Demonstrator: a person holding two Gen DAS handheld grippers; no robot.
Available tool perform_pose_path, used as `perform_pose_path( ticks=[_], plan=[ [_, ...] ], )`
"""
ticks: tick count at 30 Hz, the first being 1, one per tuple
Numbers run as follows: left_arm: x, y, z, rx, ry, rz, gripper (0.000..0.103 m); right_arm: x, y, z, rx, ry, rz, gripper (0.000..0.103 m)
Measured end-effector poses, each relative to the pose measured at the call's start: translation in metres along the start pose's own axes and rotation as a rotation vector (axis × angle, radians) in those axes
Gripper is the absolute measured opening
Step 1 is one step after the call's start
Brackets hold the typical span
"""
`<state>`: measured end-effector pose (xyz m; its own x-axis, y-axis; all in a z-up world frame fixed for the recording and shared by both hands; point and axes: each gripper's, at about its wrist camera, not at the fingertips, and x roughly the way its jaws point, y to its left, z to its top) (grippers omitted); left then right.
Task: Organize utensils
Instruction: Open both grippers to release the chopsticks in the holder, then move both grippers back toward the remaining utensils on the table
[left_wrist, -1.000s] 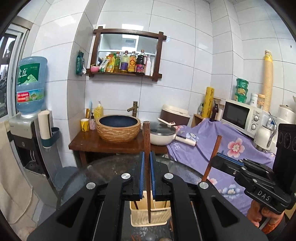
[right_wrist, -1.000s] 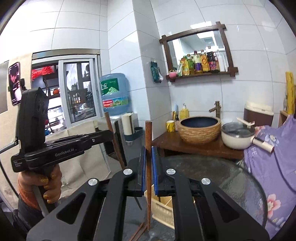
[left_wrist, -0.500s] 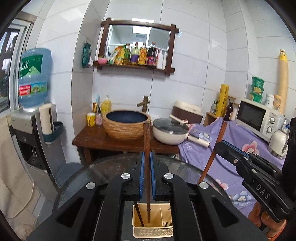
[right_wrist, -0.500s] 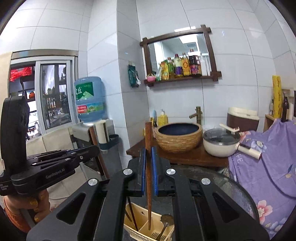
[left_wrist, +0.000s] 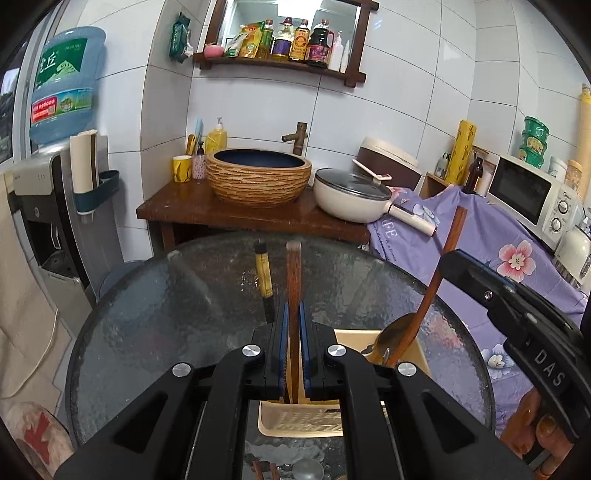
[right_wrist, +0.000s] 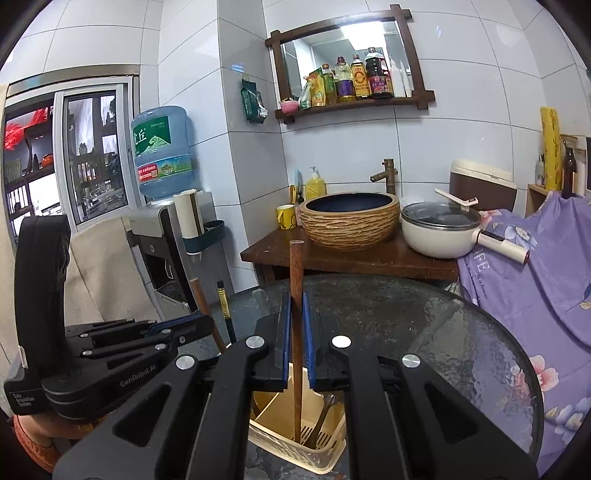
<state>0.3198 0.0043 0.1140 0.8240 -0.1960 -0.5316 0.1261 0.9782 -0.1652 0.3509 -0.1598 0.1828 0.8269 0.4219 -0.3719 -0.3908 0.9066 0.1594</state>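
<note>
Left gripper (left_wrist: 291, 325): jaws narrow, clamped on a brown chopstick (left_wrist: 293, 273) held upright, tip down inside the caddy (left_wrist: 354, 338). Held mid-shaft, probably so the tip can be steered into a slot while the top stays clear.

Just left of it a black chopstick (left_wrist: 264, 275) with a yellow band already stands in the caddy, leaning on its wall.

Caddy: beige, slotted floor, on the round glass worktop (left_wrist: 147, 325) near its front edge, under both grippers. A spoon (left_wrist: 391, 332) and other utensils, too hidden to name, sit in its right part.

Right gripper (right_wrist: 296, 332): jaws narrow on a second brown chopstick (right_wrist: 295, 266), also upright, tip at or near the slotted floor; contact cannot be told. The matching grips suggest the pair goes in together.

Judgement: insertion nearly done; release remains.
</note>
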Motion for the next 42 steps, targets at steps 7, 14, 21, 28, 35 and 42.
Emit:
perform_pose_path(
  ticks=[7,14,21,28,35,42],
  plan=[
    [-0.002,0.001,-0.004,0.011,-0.014,0.002,0.005,0.000,-0.003,-0.006,-0.002,0.000,-0.015,0.008],
    [-0.030,0.002,-0.010,0.013,-0.088,0.016,0.039,-0.022,-0.015,-0.009,0.058,-0.059,-0.018,0.052],
    [-0.067,0.009,-0.038,-0.018,-0.157,0.033,0.090,-0.056,-0.008,-0.033,0.042,-0.037,-0.061,0.082],
    [-0.079,0.015,-0.085,-0.022,-0.146,0.085,0.097,-0.072,0.005,-0.081,0.027,0.054,-0.031,0.093],
    [-0.068,0.026,-0.124,-0.056,-0.055,0.107,0.097,-0.073,0.009,-0.130,0.074,0.134,0.014,0.093],
    [-0.056,0.038,-0.156,-0.089,0.060,0.134,0.095,-0.073,0.005,-0.167,0.094,0.226,-0.048,0.093]
  ],
)
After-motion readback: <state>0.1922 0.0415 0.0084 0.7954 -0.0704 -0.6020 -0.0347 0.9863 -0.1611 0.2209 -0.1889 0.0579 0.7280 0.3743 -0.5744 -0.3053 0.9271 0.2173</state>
